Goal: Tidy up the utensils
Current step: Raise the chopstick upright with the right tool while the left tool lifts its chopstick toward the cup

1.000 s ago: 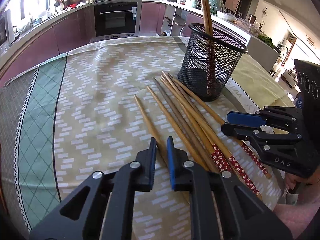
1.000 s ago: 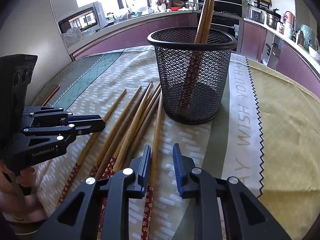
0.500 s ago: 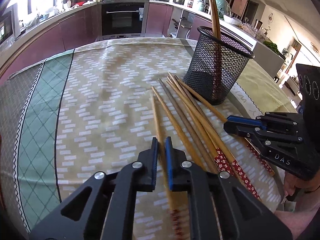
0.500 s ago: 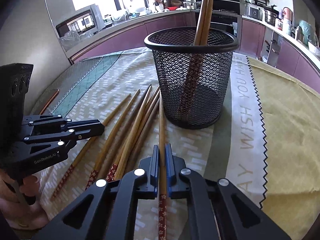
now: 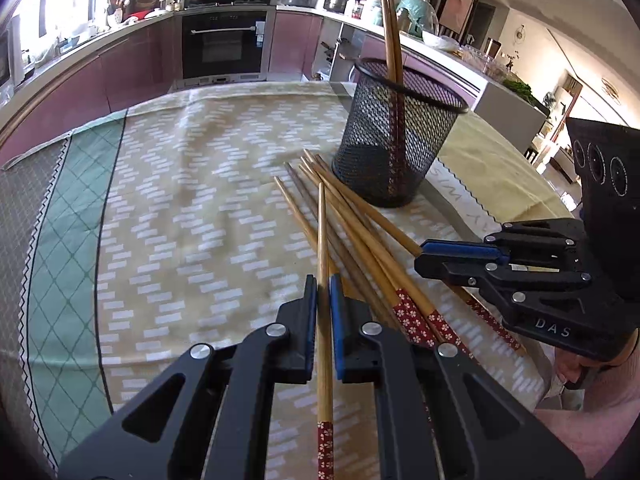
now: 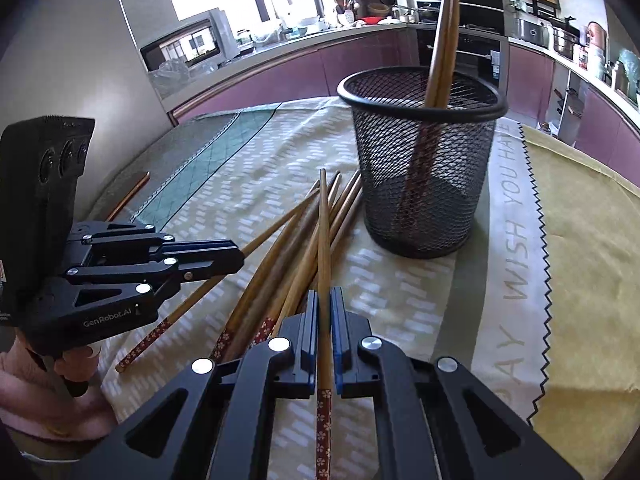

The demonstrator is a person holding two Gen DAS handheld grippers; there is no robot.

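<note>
A black mesh holder (image 5: 394,140) (image 6: 424,160) stands on the tablecloth with two chopsticks upright in it. Several bamboo chopsticks with red floral ends (image 5: 360,236) (image 6: 276,264) lie fanned in front of it. My left gripper (image 5: 324,292) is shut on one chopstick (image 5: 322,248), lifted off the cloth and pointing toward the pile. My right gripper (image 6: 325,300) is shut on another chopstick (image 6: 323,232), also raised, its tip near the holder's base. Each gripper shows in the other's view, the right one in the left wrist view (image 5: 460,256) and the left one in the right wrist view (image 6: 208,258).
The table carries a patterned cloth (image 5: 180,220) with a green band on the left and a yellow part (image 6: 580,240) on the right. Kitchen counters and an oven (image 5: 224,44) stand behind the table. A hand (image 6: 44,380) holds the left gripper near the table's edge.
Both grippers closed, each on a chopstick, and lifted it off the cloth. The left chopstick swung from slanted to straight along the fingers.
</note>
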